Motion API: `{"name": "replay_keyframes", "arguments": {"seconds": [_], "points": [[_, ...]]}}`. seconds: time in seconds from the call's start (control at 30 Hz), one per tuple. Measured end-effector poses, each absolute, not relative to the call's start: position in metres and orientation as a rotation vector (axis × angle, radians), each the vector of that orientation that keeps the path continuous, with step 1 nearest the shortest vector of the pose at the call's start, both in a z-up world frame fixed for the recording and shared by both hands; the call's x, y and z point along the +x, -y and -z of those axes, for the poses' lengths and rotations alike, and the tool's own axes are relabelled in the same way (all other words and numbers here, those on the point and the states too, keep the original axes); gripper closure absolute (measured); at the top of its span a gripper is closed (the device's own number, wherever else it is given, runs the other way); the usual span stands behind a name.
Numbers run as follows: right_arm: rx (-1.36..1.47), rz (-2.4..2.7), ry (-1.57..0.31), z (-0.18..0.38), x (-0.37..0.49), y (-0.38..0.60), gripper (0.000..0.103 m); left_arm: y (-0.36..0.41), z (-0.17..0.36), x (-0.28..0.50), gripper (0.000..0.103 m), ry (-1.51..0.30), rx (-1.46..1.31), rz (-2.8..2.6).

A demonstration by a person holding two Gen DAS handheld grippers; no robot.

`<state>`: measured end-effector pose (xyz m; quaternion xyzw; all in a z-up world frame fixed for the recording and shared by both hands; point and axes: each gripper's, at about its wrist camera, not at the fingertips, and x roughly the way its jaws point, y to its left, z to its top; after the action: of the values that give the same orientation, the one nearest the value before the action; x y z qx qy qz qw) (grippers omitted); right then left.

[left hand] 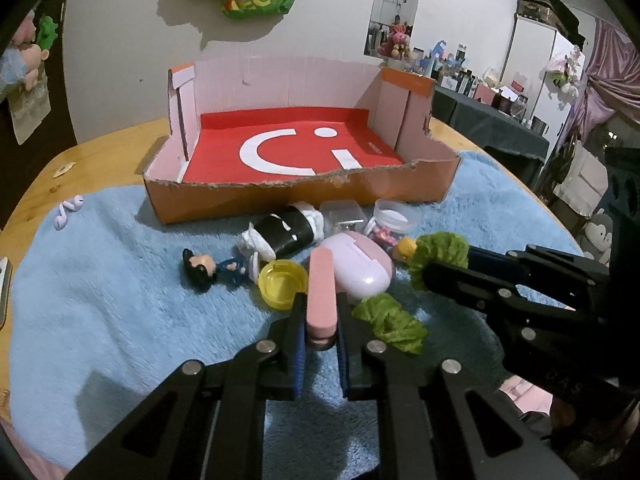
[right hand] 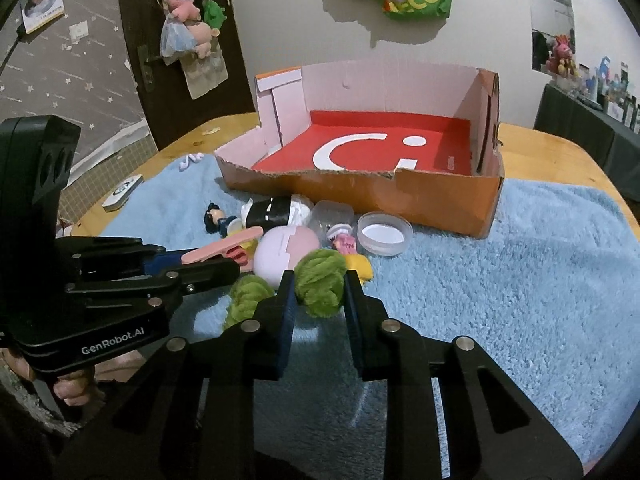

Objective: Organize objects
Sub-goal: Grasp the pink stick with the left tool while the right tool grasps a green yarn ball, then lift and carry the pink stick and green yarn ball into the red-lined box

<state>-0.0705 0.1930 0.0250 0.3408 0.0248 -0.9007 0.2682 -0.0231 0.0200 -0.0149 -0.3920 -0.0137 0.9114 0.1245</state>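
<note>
An open orange cardboard box [left hand: 224,204] with a red floor stands at the back of a blue towel [left hand: 100,320]; it also shows in the right wrist view [right hand: 360,196]. My left gripper [left hand: 320,312] is shut on pink scissors [left hand: 320,292], also seen in the right wrist view [right hand: 224,250]. My right gripper [right hand: 320,292] is shut on a green fuzzy toy [right hand: 320,284], which shows in the left wrist view [left hand: 440,252]. In front of the box lie a pink case [left hand: 360,264], a yellow lid [left hand: 282,282], a black-haired figurine [left hand: 200,268] and a black-and-white toy [left hand: 284,232].
A clear round lid [right hand: 384,234], a small clear box [left hand: 344,212] and a small pink figure [right hand: 344,240] lie by the box front. White earbuds [left hand: 68,210] lie at the towel's left. The wooden table edge [left hand: 32,184] curves on the left.
</note>
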Motion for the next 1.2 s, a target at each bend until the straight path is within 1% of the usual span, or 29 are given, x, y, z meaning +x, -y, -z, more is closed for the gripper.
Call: {"name": "replay_keyframes", "arguments": {"seconds": [0.7,1.2], "points": [[0.890,2.421,-0.056,-0.040,-0.076,-0.190,0.081,-0.014,-0.010,-0.016,0.090,0.056,-1.068,-2.704],[0.879,2.428,-0.054,-0.053,-0.089,-0.189,0.081,-0.007,-0.027,-0.031,0.090,0.083,-1.024,-2.722]]}}
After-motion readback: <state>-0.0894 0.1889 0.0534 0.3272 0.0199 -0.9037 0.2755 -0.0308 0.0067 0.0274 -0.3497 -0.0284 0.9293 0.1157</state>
